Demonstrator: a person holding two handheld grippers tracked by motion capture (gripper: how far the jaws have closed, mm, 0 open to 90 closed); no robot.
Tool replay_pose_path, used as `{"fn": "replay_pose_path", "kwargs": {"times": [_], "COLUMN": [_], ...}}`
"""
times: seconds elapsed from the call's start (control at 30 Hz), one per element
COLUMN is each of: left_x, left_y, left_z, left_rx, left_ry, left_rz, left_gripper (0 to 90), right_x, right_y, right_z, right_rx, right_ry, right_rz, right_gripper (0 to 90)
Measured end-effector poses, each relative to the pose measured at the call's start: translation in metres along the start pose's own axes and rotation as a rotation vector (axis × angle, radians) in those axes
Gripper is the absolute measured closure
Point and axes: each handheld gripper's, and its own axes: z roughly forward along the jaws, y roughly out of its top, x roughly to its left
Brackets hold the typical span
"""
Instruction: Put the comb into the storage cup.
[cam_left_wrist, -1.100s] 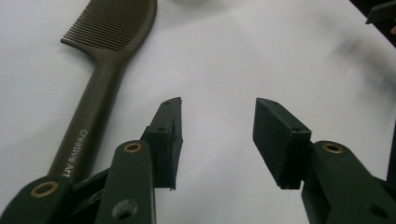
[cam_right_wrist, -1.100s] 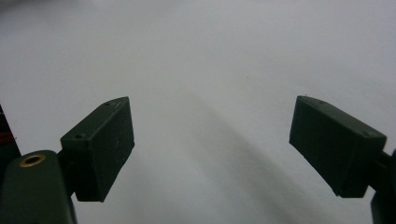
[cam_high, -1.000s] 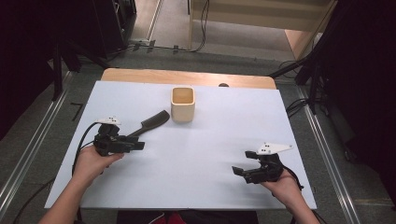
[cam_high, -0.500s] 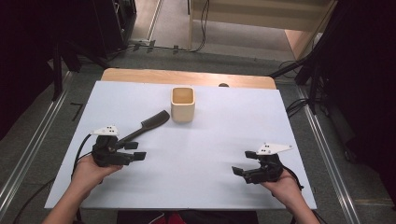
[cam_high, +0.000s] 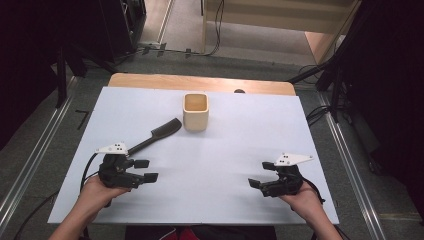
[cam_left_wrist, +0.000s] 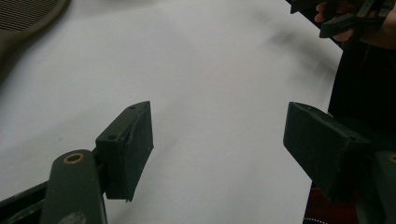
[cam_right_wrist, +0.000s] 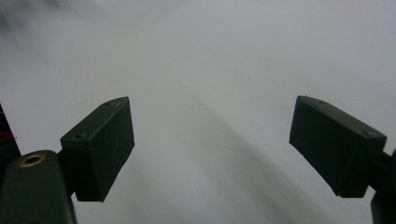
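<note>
**Both claws wide, the comb lies free on the sheet**

My left gripper (cam_high: 147, 170) sits low over the near left part of the white table (cam_high: 225, 150), its jaws pointing toward the middle. They have just been opening and now stand far apart with only bare white surface between them. In the left gripper view my two black pads (cam_left_wrist: 128, 149) frame the sheet, and nothing touches either of them.

Just beyond that claw, up and to the side, lies the black comb (cam_high: 155, 136). It rests flat on the table at a slant, its thin handle end nearest my left gripper and its broad toothed end pointing toward the cup (cam_high: 195, 112). The comb is close to my claw but apart from it. Its ribbed head shows in the top corner of the left gripper view.

The beige cup stands upright, open mouth up, just past the comb's toothed end, near the far middle of the table.

My right gripper (cam_high: 260, 176) hovers over the near right part, well apart from comb and cup. Its jaws are spread wide too, with plain white sheet between the pads (cam_right_wrist: 100, 147).
</note>
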Motion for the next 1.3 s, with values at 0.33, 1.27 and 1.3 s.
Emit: {"fn": "replay_pose_path", "kwargs": {"times": [0.33, 1.27, 1.3], "left_x": [-0.004, 0.021, 0.023], "left_y": [-0.001, 0.011, 0.012], "left_z": [0.002, -0.019, -0.02], "left_rx": [0.03, 0.039, 0.038], "left_ry": [-0.017, 0.082, 0.082], "left_rz": [0.009, -0.007, -0.006], "left_gripper": [25.0, 27.9, 27.8], "right_x": [0.0, 0.0, 0.0], "right_y": [0.0, 0.0, 0.0], "right_z": [0.001, 0.002, 0.002], "right_rx": [0.006, 0.007, 0.007], "right_ry": [0.001, 0.005, 0.006], "right_rz": [-0.001, 0.0, 0.0], "right_gripper": [12.3, 12.3, 12.3]}}
